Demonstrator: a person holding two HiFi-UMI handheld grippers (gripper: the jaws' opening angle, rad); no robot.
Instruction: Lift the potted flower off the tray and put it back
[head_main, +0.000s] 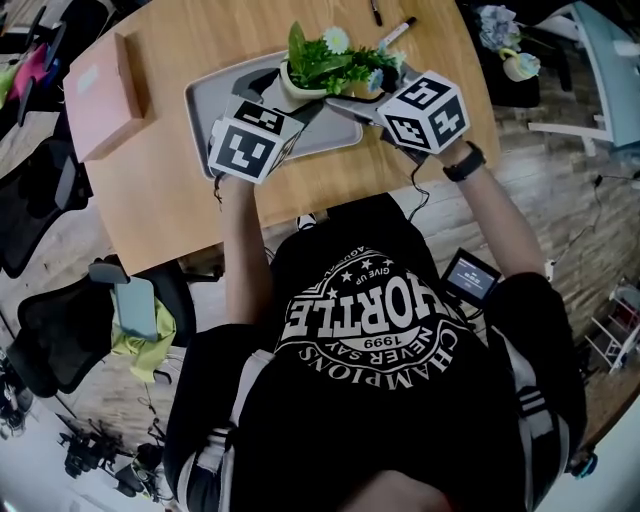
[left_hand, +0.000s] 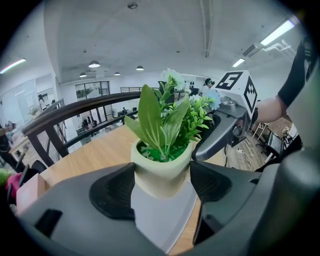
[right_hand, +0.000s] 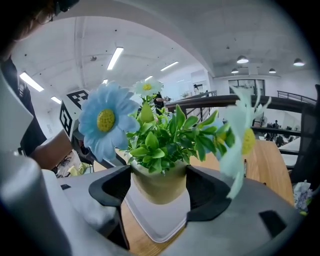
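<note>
Left gripper (left_hand: 162, 184) and right gripper (right_hand: 159, 189) each clamp the potted flower (head_main: 322, 66) from opposite sides, jaws pressed on the pot. It stands upright between them, apparently raised just off the tray (head_main: 205, 108), which lies directly below it.

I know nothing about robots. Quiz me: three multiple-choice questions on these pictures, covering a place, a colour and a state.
1. The potted flower is: A. over the grey tray B. on the pink box C. on a chair
2. The biggest daisy has petals that are: A. red B. light blue C. purple
3. The left hand-held gripper has its jaws: A. apart, empty B. closed on the pot C. gripping the tray rim
Answers: 1 A, head view shows the tray beneath it; 2 B, blue petals, yellow centre; 3 B, both pads touch the pot.
</note>
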